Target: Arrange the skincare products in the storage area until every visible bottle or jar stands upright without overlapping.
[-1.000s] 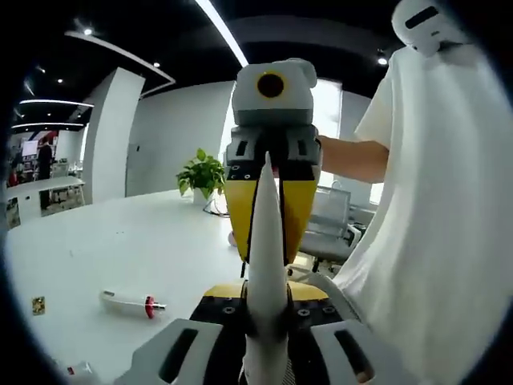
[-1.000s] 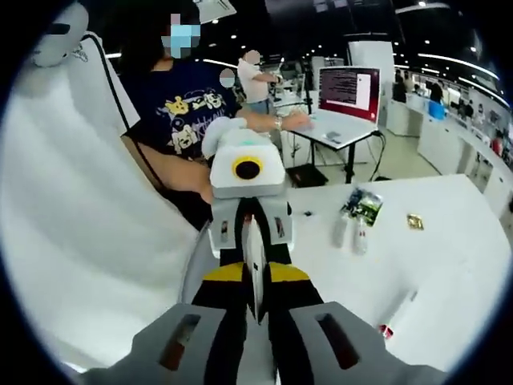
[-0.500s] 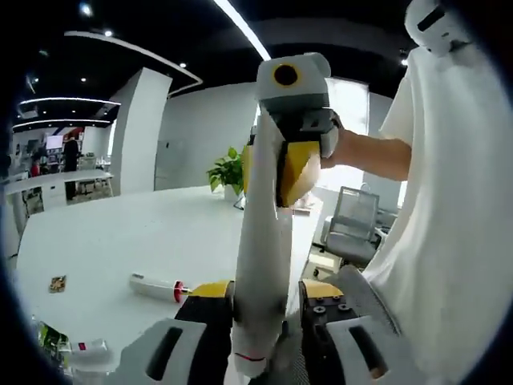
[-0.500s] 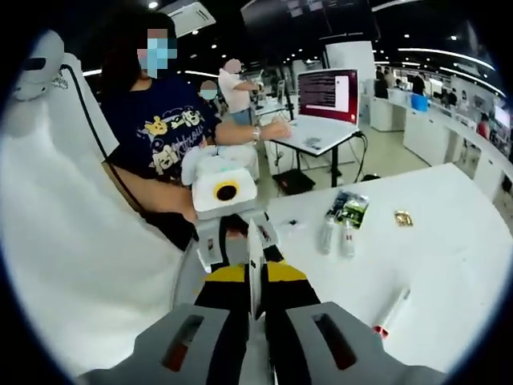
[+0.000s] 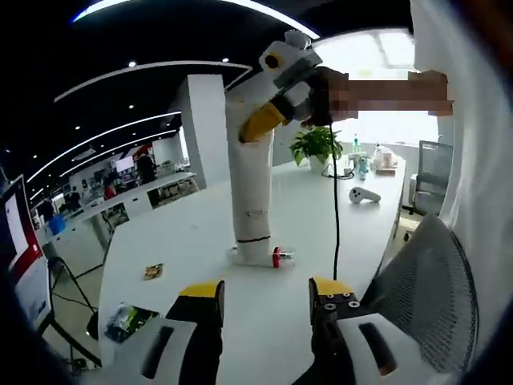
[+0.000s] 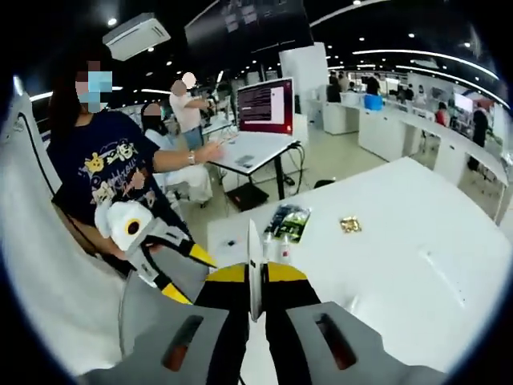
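The tube (image 5: 248, 192) hangs upright from your right gripper (image 5: 261, 124) alone, pinched near its top end. Half a second ago your left gripper (image 5: 264, 293) clamped its lower end too. Now those jaws have let go and drawn back, and they stand wide with nothing between them. So the handover is done and the right hand owns the tube, which by my reading makes setting it down upright the next step. The tube's lower end sits close to the worktop (image 5: 192, 241), but you cannot tell whether it touches.

Just behind the tube's foot lies a small red-capped tube (image 5: 276, 257) on its side, so that one is not yet stood up. Leave room between the two when you place the tube. Well off from the tube toward your left gripper are a sachet (image 5: 152, 271) and a green packet (image 5: 128, 317).

The left gripper view gives you the tube full length, its foot and the red-capped tube. The right gripper view shows the tube (image 6: 255, 269) edge-on as a thin white blade between the right gripper (image 6: 255, 281) jaws, which are narrow and shut on it. It also shows the left gripper (image 6: 188, 277) beside the tube and apart from it. Beyond the tube there are the green packet (image 6: 288, 220) and a gold sachet (image 6: 349, 224).
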Demonstrator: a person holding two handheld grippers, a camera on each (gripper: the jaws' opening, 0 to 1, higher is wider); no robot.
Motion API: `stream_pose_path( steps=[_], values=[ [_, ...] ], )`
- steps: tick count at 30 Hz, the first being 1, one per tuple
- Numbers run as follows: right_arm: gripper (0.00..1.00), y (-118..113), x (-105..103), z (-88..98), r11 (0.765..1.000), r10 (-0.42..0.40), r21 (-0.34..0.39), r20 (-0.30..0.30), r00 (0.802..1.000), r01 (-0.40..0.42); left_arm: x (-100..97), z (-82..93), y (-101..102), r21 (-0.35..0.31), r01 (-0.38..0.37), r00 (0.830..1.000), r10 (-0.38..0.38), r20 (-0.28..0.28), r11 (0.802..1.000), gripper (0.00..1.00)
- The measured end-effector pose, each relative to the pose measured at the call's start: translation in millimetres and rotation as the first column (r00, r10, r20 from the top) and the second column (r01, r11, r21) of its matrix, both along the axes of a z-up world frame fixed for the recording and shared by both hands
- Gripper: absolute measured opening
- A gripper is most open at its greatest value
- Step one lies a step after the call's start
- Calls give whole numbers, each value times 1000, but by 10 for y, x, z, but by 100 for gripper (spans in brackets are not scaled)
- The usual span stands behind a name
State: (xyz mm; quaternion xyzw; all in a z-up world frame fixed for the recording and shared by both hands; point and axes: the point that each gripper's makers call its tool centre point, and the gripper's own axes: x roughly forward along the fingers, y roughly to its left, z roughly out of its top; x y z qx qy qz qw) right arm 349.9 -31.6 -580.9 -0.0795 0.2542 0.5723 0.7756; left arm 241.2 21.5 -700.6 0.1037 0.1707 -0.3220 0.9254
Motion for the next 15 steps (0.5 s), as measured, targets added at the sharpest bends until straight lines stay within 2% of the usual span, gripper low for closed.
stream_pose_path(
  steps=[3, 4, 5, 6, 8, 9, 13, 15],
  values=[
    [4, -32, 257, 119, 998, -50, 29, 13, 999, 50, 42, -75, 57, -47, -81, 997, 81, -9, 996, 42],
    [4, -44, 295, 144, 998, -49, 30, 3, 999, 49, 41, -112, 84, -21, -91, 996, 91, -10, 996, 39],
    [4, -63, 349, 174, 998, -53, 31, 3, 999, 53, 74, -128, 157, 57, -96, 995, 94, 27, 994, 35],
    [4, -80, 405, 198, 998, -64, 31, 10, 998, 63, 113, -69, 177, 47, -112, 992, 109, 62, 993, 33],
    [4, -119, 496, 221, 998, -63, 16, 19, 998, 63, 120, -62, 176, -8, -119, 992, 119, 43, 993, 33],
    [4, -167, 584, 211, 997, -77, -6, 35, 996, 77, 131, -116, 223, -6, -145, 989, 145, 13, 989, 34],
    [4, -363, 865, 121, 988, -132, -76, 51, 990, 136, 148, -173, 213, 35, -150, 989, 149, 21, 988, 34],
    [4, -456, 990, 86, 982, -153, -100, 57, 987, 159, 127, -264, 203, 100, -127, 992, 127, 13, 987, 34]
  ],
)
